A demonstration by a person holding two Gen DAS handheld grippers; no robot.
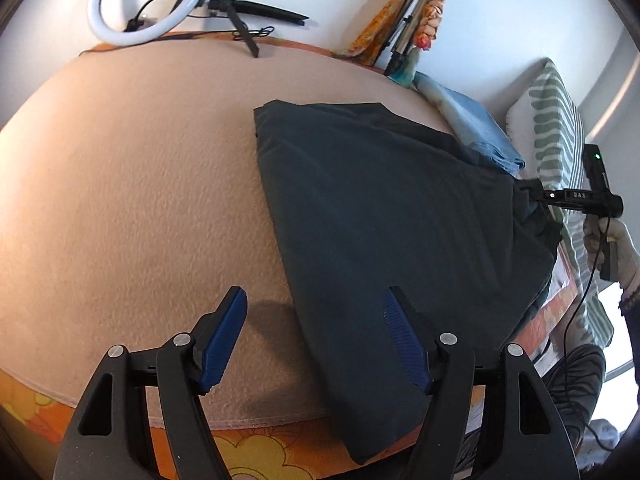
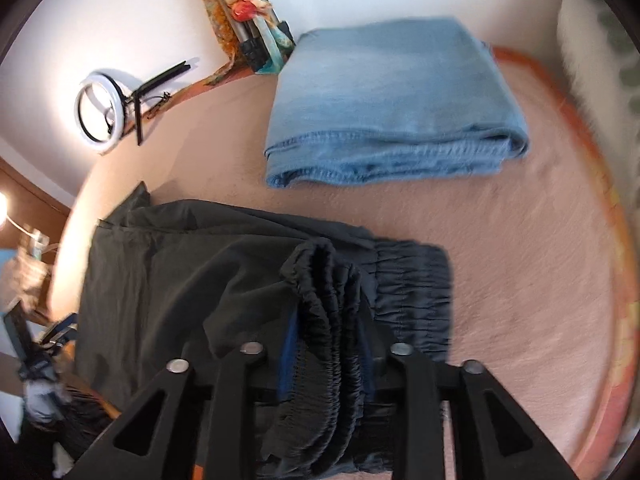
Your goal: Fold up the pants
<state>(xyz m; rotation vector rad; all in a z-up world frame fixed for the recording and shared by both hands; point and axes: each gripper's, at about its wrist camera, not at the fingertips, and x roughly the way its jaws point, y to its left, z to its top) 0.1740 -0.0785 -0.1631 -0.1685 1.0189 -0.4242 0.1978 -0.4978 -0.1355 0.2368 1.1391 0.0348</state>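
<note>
Right wrist: waistband (image 2: 328,320) between jaws.

A: what colours am I looking at?
B: my pants (image 1: 392,216) are dark charcoal, blanket (image 1: 132,184) peachy pink, sheet (image 1: 248,450) orange floral. Folded jeans (image 2: 396,100) light blue, pillow (image 1: 554,128) green-and-white striped, my pads (image 1: 224,340) blue.

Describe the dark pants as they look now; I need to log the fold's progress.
The dark pants are thin, charcoal, woven-looking fabric, folded lengthwise into a long panel lying flat on the pinkish blanket. One end hangs over the bed's near edge. The gathered elastic waistband is bunched up between the right tongs; whether the pads still press it is unclear. The open left tongs straddle the panel's near edge.
</note>
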